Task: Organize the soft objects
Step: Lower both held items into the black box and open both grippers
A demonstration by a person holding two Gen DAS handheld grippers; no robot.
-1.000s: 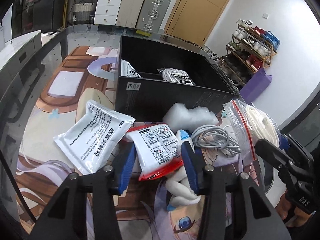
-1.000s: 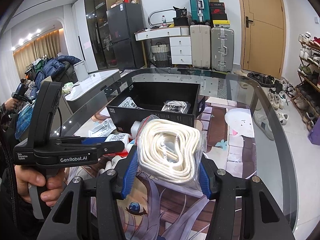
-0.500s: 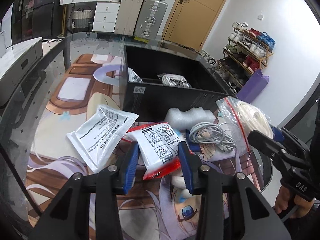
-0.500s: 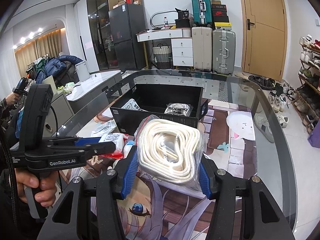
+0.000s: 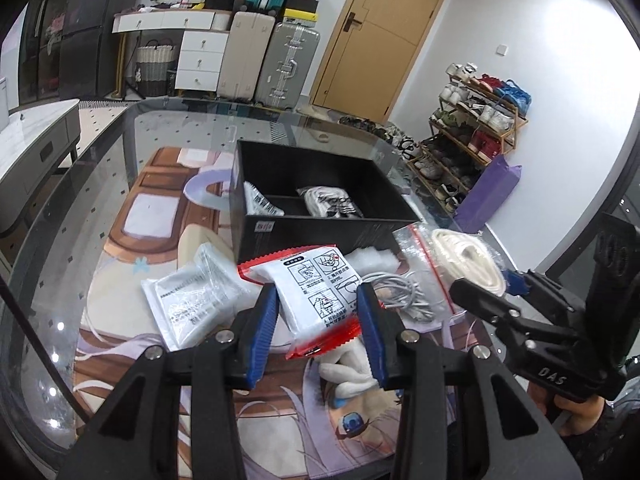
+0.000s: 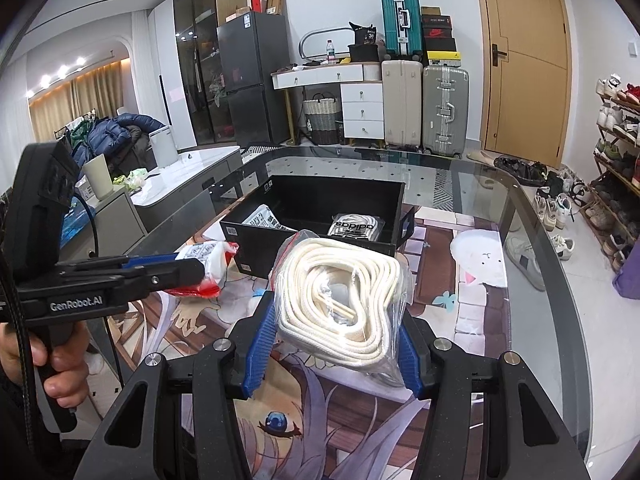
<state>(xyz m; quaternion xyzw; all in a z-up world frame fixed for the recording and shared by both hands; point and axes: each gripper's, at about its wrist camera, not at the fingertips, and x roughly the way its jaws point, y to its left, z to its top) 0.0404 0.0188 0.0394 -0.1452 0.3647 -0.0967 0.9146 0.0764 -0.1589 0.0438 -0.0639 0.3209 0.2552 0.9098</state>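
My left gripper is shut on a white packet with red edges and holds it above the table. My right gripper is shut on a clear zip bag of coiled white rope, also lifted; the bag also shows in the left wrist view. A black open box stands behind, with a printed white packet and a black-and-white bagged item inside. The box also shows in the right wrist view.
On the glass table with a cartoon mat lie a clear-wrapped white pack, a white foam piece, a coiled grey cable and a white plush. Suitcases, drawers and a shoe rack stand beyond.
My left gripper closed on the red-edged packet and lifted it off the table. My right gripper kept hold of the rope bag and rose a little.
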